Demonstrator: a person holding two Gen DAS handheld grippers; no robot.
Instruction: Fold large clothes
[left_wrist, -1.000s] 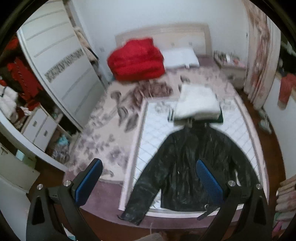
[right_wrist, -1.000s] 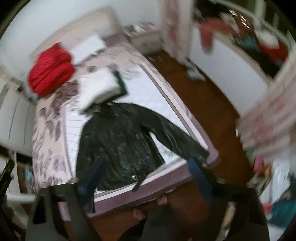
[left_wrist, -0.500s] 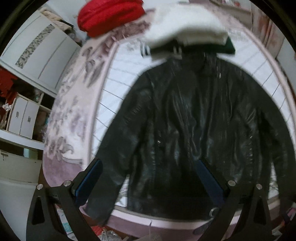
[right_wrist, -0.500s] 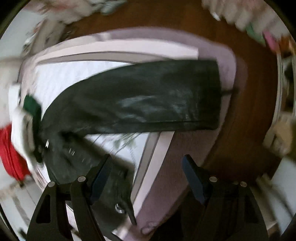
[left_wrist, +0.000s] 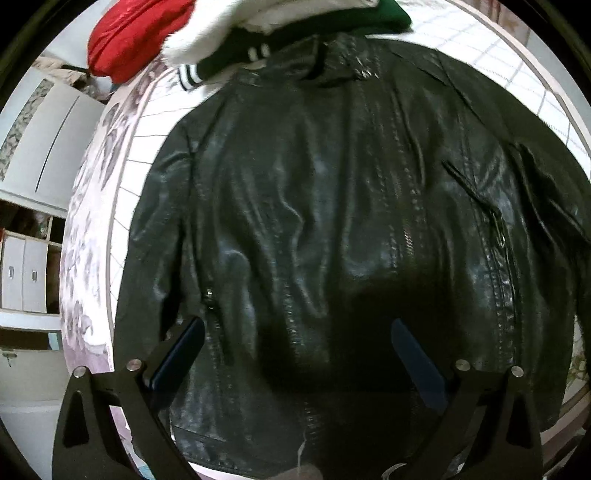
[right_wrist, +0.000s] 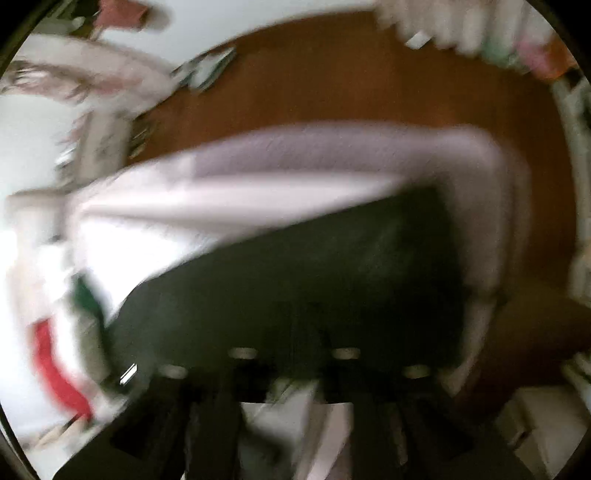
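A black leather jacket (left_wrist: 332, 229) lies spread flat, front up, on the bed and fills the left wrist view. My left gripper (left_wrist: 295, 350) is open and empty, hovering just above the jacket's lower front, its blue-padded fingers (left_wrist: 177, 354) wide apart. The right wrist view is heavily blurred. The jacket's black sleeve (right_wrist: 314, 266) stretches across the bed towards its corner. My right gripper (right_wrist: 295, 332) is down at that sleeve with its jaws narrowed close together; the blur hides whether they hold the cloth.
Folded white and green clothes (left_wrist: 266, 33) and a red bundle (left_wrist: 136, 40) lie beyond the jacket's collar. A white wardrobe and drawers (left_wrist: 26, 229) stand left of the bed. The bed corner (right_wrist: 491, 177) borders brown wooden floor (right_wrist: 369, 74).
The left gripper dropped closer over the jacket, which now fills its view. The right gripper swung down onto the right sleeve and its jaws narrowed from wide open.
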